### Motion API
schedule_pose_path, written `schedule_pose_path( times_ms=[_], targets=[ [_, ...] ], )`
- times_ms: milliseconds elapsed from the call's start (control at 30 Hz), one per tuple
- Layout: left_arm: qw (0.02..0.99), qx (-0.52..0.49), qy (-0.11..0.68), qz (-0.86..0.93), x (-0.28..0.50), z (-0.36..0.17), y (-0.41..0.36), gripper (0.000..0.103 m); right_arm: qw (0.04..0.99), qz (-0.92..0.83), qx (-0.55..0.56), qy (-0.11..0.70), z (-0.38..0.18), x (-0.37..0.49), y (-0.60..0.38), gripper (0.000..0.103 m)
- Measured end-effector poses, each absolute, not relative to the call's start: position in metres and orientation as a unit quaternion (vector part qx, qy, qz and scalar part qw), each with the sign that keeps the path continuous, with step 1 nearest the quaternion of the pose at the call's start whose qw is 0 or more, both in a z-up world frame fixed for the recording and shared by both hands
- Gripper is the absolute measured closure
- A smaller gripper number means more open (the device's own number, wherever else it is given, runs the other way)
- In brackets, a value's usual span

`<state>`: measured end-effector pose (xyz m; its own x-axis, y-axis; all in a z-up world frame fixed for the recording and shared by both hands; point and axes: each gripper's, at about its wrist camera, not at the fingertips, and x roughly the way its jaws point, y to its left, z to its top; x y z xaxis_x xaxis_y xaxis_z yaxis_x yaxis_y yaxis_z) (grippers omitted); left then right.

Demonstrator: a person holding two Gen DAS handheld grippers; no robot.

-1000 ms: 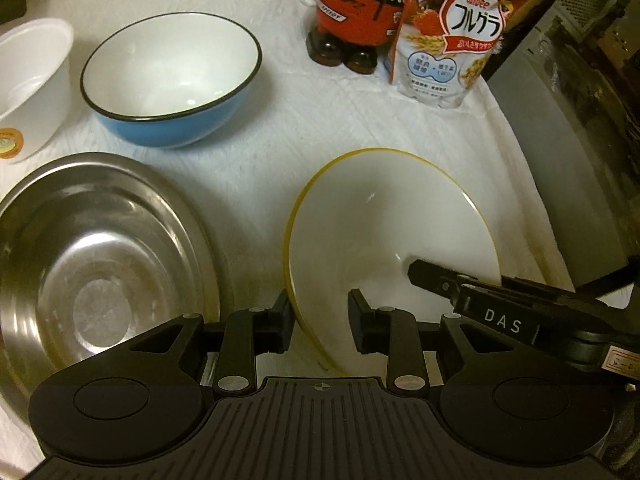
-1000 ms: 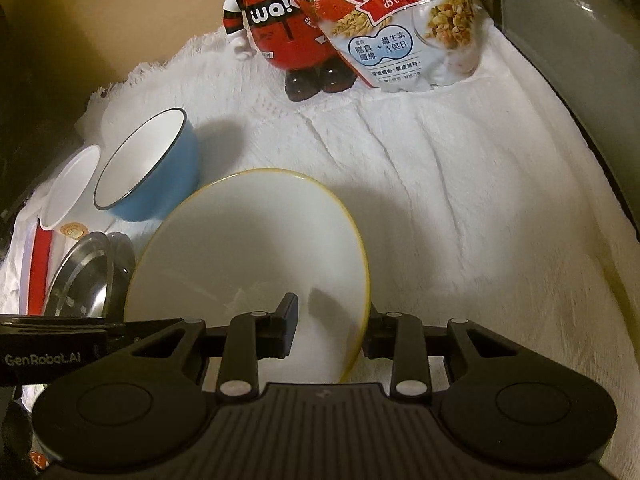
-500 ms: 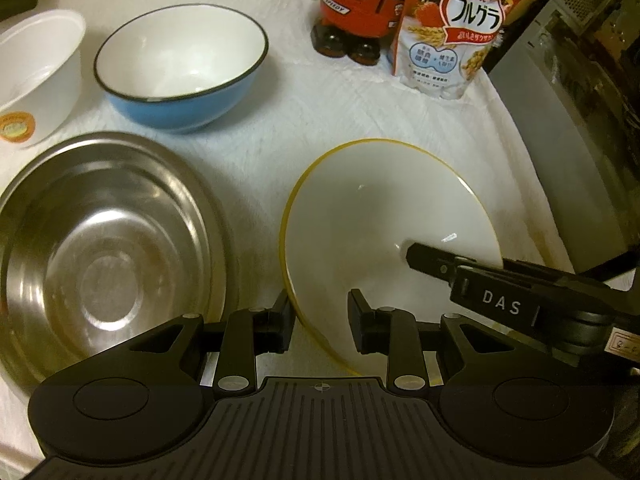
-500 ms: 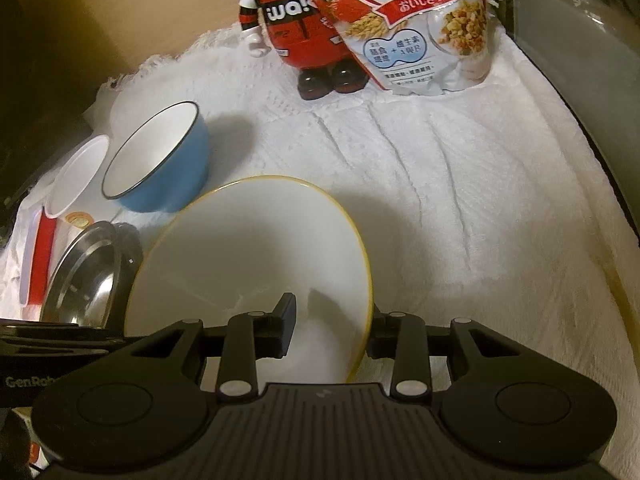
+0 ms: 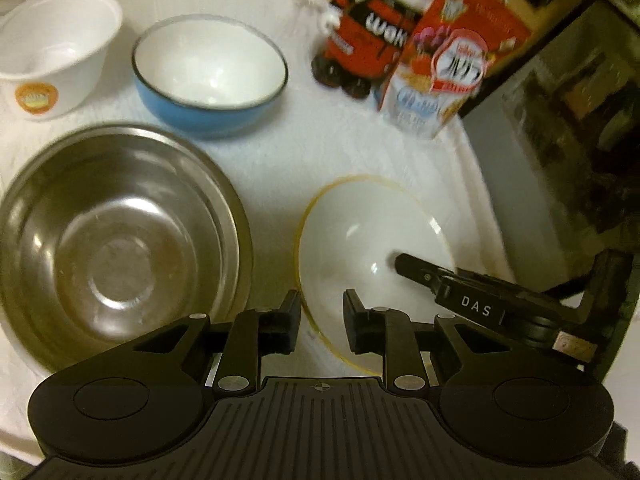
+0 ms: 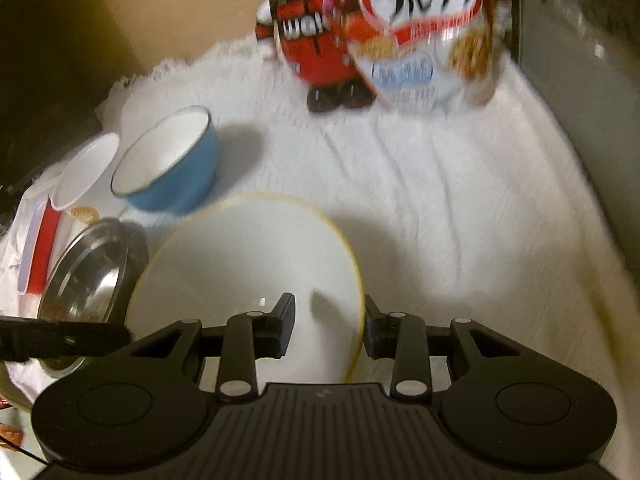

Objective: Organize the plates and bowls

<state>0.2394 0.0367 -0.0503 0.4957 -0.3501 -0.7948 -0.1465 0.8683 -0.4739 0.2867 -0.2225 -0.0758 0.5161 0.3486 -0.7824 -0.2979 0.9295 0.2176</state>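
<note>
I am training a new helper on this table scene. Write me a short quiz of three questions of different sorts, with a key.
1. True or false: the blue bowl is empty and is not nested in the steel bowl.
2. Choose one. Whose rim runs between the right tongs?
A. the white cup
B. the yellow-rimmed bowl
C. the steel bowl
3. Count: how many open vessels, bowls and cup together, show in the left wrist view?

Key: 1 true; 2 B; 3 four.
</note>
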Motion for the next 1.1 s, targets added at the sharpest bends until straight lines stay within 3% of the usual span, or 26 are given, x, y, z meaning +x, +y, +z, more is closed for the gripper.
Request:
schedule_pose_path(
  times_ms=[133, 433, 633, 833, 933, 1100],
  targets=[
    [0.843, -0.268, 0.464, -0.045, 0.242, -0.029, 0.058, 0.078, 0.887, 0.175, 0.028, 0.426, -0.053, 0.293, -0.228, 0.060],
    [0.853, -0.292, 0.425, 0.080, 0.272, -0.022, 0.141, 0.078, 0.889, 0.196, 0.039, 0.412, -0.029, 0.319, -0.191, 0.059],
    [0.847, -0.231, 0.471, 0.091, 0.331, -0.044, 0.167, 0.077, 0.861, 0.203, 0.086, 0.459, -0.025, 0.338, -0.150, 0.059],
    [0.833, -0.233, 0.499, 0.051, 0.364, -0.070, 0.176, 0.077, 0.844, 0.183, 0.072, 0.500, -0.032, 0.374, -0.100, 0.059],
    [0.830, -0.222, 0.511, 0.031, 0.378, -0.078, 0.176, 0.065, 0.834, 0.176, 0.064, 0.518, -0.045, 0.399, -0.075, 0.059],
    [0.836, -0.198, 0.512, 0.010, 0.389, -0.083, 0.175, 0.064, 0.817, 0.168, 0.061, 0.548, -0.078, 0.435, -0.043, 0.059]
  ],
)
